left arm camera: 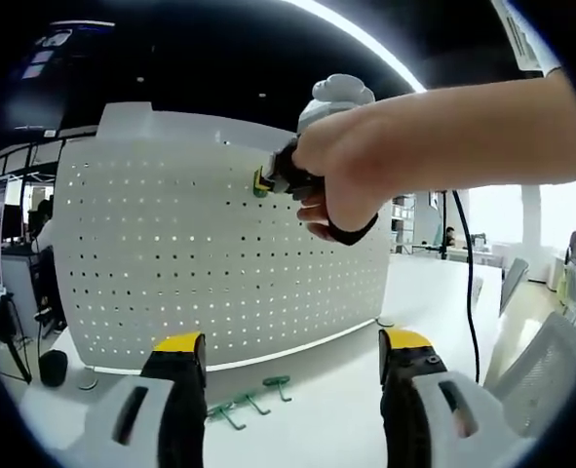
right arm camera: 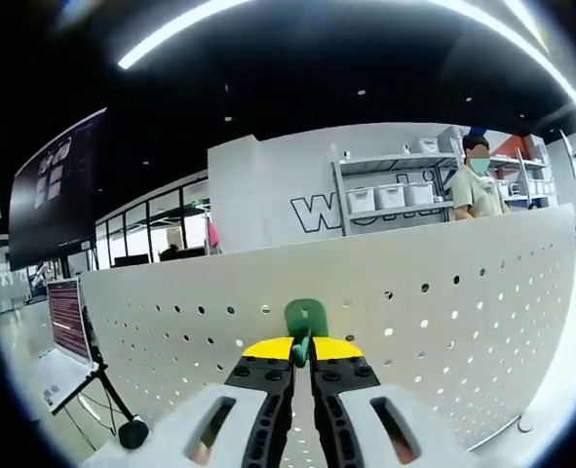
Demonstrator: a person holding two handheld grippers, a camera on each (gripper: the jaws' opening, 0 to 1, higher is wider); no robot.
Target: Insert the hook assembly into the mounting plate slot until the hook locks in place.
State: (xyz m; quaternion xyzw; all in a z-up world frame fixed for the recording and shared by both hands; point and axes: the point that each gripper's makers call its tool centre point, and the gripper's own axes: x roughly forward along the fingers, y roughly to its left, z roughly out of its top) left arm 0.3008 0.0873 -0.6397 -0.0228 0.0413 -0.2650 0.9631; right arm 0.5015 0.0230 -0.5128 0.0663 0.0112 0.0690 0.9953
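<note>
Left gripper view: the left gripper [left arm camera: 292, 366] stands released, its 2 yellow-tipped jaws well apart above the white table [left arm camera: 346, 390]. Between the jaws, on the table near the foot of the panel, lie spare green hooks [left arm camera: 253, 400], at least 2, their count otherwise unclear. Behind them the white perforated mounting plate [left arm camera: 171, 253] stands upright. At its upper edge a person's hand [left arm camera: 351, 175] grips the right gripper, whose yellow tips press a green piece against the plate. Right gripper view: the right gripper [right arm camera: 302, 351] is clenched on the green hook assembly [right arm camera: 306, 322], a small flat green tab with a hole, its lower part pinched between the yellow tips and its top set against the plate's holes; whether it is seated in a slot cannot be told. Beyond the plate, shelving [right arm camera: 395, 195] holds several white bins [right arm camera: 380, 198], contents not visible, and a person [right arm camera: 475, 185] stands beside it.
</note>
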